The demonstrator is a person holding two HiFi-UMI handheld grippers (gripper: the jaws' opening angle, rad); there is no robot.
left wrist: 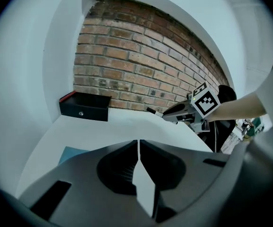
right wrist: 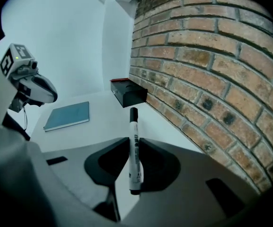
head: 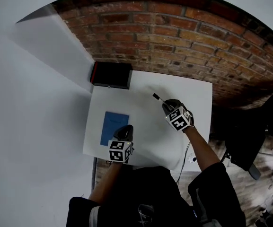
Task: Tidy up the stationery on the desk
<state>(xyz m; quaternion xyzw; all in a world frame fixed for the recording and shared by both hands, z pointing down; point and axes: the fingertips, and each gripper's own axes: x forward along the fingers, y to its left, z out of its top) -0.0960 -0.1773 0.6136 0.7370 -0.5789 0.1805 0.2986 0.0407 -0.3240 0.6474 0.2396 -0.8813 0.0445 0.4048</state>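
A white marker with a black cap (right wrist: 134,150) is pinched between the jaws of my right gripper (right wrist: 134,143), its capped end sticking out forward. In the head view that marker (head: 157,98) juts from the right gripper (head: 170,107) above the middle of the white desk (head: 193,98). My left gripper (head: 125,132) hovers over the desk's near left part, its jaws shut with nothing between them (left wrist: 138,148). Just to its left a blue notebook (head: 113,127) lies flat. The notebook (right wrist: 67,116) also shows in the right gripper view.
A black box with a red edge (head: 111,74) stands at the desk's far left corner against the brick wall (head: 183,41). A white wall (head: 32,103) borders the desk's left side. A cable (head: 186,160) hangs off the near edge; dark furniture stands at the right.
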